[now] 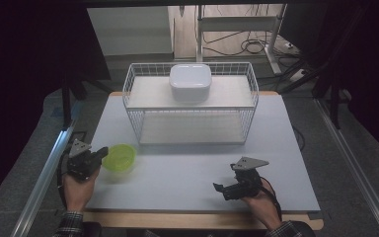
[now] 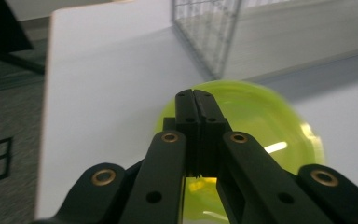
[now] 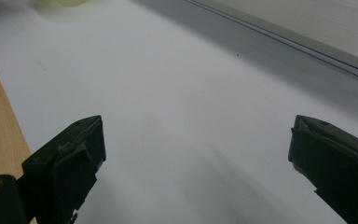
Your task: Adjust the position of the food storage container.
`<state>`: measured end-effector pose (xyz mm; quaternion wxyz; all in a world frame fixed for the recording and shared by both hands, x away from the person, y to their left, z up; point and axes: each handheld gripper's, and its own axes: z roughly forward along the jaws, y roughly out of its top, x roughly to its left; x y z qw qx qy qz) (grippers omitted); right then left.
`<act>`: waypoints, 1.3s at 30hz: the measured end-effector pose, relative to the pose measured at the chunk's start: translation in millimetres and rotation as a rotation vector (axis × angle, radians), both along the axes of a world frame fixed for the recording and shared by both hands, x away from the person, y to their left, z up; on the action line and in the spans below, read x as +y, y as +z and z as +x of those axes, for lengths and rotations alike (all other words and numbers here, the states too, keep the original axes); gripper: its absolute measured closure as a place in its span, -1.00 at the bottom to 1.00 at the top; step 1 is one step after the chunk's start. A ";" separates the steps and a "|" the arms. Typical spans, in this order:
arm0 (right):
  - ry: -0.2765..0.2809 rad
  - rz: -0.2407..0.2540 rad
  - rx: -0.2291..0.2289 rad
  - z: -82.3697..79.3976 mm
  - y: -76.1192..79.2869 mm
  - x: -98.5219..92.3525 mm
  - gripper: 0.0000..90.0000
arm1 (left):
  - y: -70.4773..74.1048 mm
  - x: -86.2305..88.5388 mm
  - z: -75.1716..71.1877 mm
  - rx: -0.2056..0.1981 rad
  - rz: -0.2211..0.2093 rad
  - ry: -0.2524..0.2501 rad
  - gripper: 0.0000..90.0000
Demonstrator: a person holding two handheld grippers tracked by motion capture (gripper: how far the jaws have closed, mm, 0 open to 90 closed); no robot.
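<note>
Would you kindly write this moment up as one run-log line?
left gripper: shut on green bowl rim | right gripper: open, nothing between jaws | white box: on wire rack top shelf

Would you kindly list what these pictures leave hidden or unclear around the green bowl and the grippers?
- Green bowl, left gripper view: near rim hidden behind the shut left gripper; whether the rim is pinched is unclear.
- Bowl, right gripper view: cut off by the top edge, blurred.
- White container, high view: contents hidden.
- Right gripper: open.
</note>
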<state>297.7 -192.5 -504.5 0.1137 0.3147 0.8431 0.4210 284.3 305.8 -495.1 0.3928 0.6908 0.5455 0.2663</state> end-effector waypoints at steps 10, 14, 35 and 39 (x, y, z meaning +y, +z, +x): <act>-0.002 -0.006 0.012 0.5 -0.9 0.2 -0.90 | -18.0 15.5 5.9 0.058 0.007 0.072 0.99; -0.003 -0.010 0.015 0.6 -1.3 0.2 -0.90 | -22.5 13.1 8.8 0.085 0.012 0.074 0.99; -0.001 -0.026 0.037 1.6 -3.4 0.6 -0.89 | -22.1 -26.5 13.3 0.118 -0.033 -0.023 0.99; 0.003 -0.032 0.039 1.8 -4.1 0.9 -0.89 | -21.5 -40.3 13.3 0.123 -0.042 -0.065 0.99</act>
